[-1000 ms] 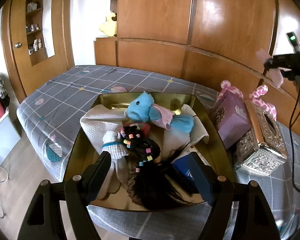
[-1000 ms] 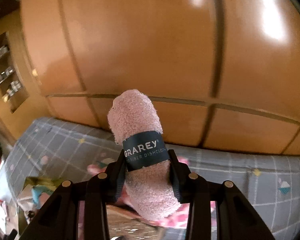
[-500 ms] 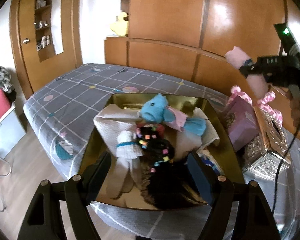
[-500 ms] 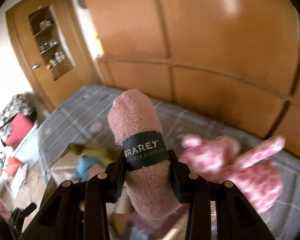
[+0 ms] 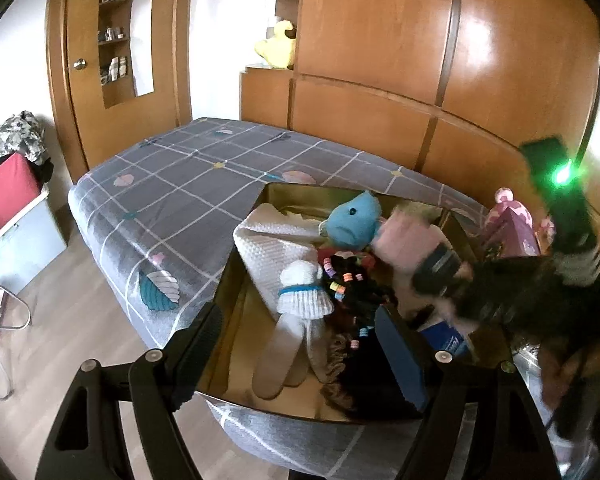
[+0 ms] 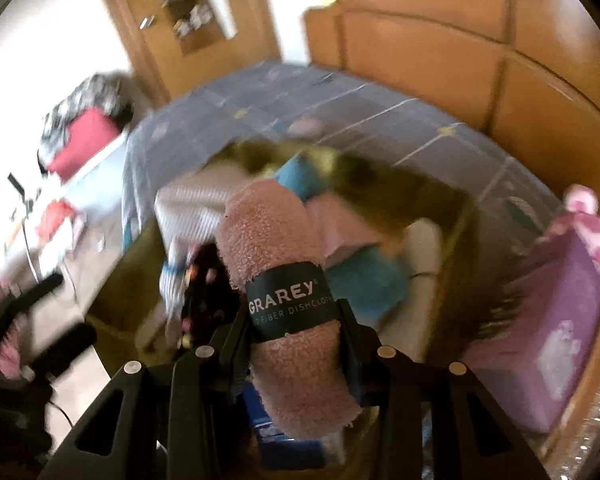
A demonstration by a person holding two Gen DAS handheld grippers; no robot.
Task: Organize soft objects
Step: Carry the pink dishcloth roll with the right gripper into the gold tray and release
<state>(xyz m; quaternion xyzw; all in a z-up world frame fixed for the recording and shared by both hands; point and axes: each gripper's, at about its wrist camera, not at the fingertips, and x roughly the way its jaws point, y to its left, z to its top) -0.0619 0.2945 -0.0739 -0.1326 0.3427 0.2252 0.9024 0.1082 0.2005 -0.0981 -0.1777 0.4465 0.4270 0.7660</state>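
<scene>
Your right gripper (image 6: 296,320) is clamped around a rolled pink dishcloth (image 6: 276,248), gripping it at its dark paper band, and it hangs above the gold tray (image 5: 236,308) on the bed (image 5: 172,184). Your left gripper (image 5: 300,352) is spread wide and holds nothing; it hovers at the tray's near edge.

The tray is already crowded. In it lie a blue plush fish (image 5: 352,220), a white waffle cloth (image 5: 272,248), a small white knitted doll (image 5: 300,292) and a dark beaded doll (image 5: 352,288). Just beside the tray stands a purple box (image 6: 556,312).

From here, the main risk is the landing. The pile is uneven, so a roll let go on top of it could tip and tumble over the rim onto the bed. The right view is blurred, which suggests speed; a fast descent could knock the fish or snag the beads. The paper band might also slide, loosening your hold.
</scene>
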